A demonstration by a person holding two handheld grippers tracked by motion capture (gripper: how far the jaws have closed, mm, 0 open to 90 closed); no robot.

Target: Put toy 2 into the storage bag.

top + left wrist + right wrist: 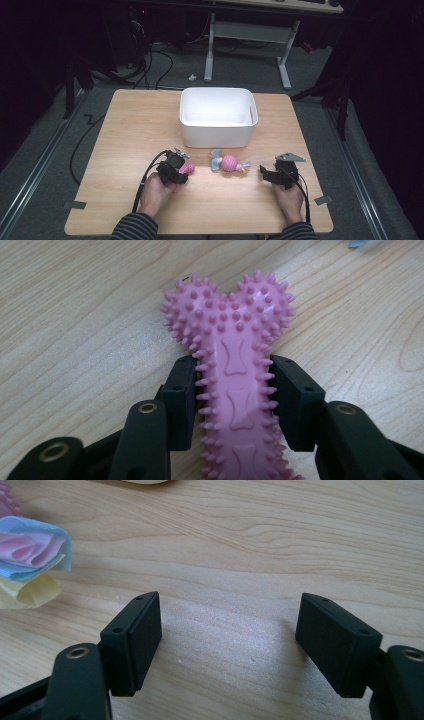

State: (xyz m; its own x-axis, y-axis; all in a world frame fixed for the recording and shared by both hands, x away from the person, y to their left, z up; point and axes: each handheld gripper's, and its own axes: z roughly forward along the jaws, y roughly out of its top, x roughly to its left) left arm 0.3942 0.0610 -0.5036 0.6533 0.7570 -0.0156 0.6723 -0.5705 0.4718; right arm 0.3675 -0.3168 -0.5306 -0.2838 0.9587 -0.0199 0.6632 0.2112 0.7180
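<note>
Pink spiky bone toy clamped between left gripper fingers | right gripper fingers apart

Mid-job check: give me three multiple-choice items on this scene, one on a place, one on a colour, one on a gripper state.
1. Where is the candy-shaped toy?
A. in the bin
B. on the table in front of the bin
C. in the right gripper

2. What colour is the spiky bone?
A. pink
B. green
C. white

3. How is the right gripper?
A. shut on the toy
B. shut on nothing
C. open over bare table

Answers:
1 B: in the high view it lies on the table just short of the bin.
2 A: the left gripper view shows it pink.
3 C: its fingers stand wide apart with only wood between, while the left gripper clamps the bone.
</note>
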